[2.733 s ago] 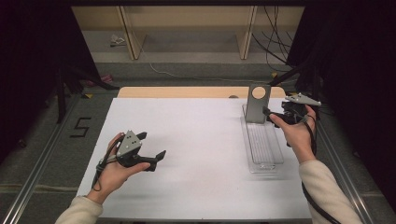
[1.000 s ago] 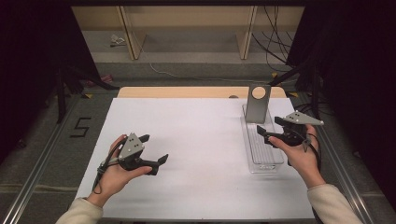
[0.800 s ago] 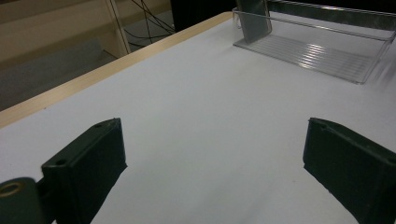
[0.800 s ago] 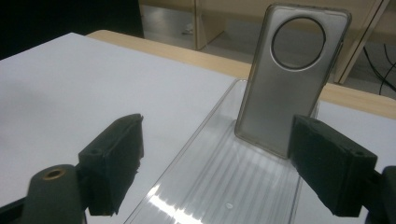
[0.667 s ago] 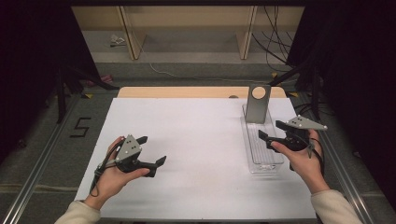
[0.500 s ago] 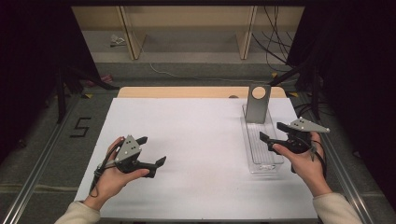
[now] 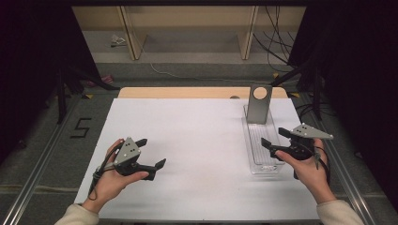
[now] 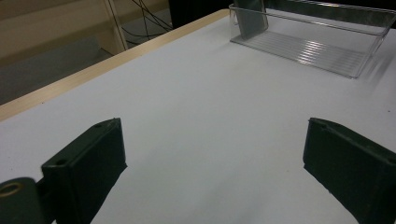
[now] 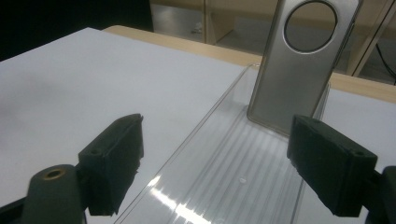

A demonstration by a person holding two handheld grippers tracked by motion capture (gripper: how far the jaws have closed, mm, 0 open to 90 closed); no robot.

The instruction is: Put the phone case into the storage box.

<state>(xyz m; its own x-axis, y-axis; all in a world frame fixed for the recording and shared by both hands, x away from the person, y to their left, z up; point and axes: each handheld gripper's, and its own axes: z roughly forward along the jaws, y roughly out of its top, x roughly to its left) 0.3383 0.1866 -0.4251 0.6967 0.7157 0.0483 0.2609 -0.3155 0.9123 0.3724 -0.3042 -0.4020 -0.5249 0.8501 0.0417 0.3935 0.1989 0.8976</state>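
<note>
We hold the right tongs (image 7: pixel 272 137) at the right of the high view, jaws spread wide and empty, poised over the near end of the clear plastic tray (image 7: pixel 262 164). In the right gripper view the same tongs (image 9: pixel 233 161) frame the tray's ribbed floor (image 9: pixel 247 172) between their two black jaws, and the grey metal stand (image 9: pixel 299 65) with a round hole near its top rises upright from the tray's far end in the upper right of that frame. In the high view the stand (image 7: pixel 259 104) sits at the tray's upper end, just right of centre. Our left tongs (image 7: pixel 150 153) lie at the lower left of the high view, held in our left hand (image 7: pixel 110 180), jaws also wide apart with nothing between them, well apart from the tray. In the left gripper view these tongs (image 8: pixel 215 158) open over bare white table (image 8: pixel 196 107), with the tray (image 8: pixel 327 51) in the upper right of the frame. The table's wooden edge (image 7: pixel 187 92) runs along the far side.
</note>
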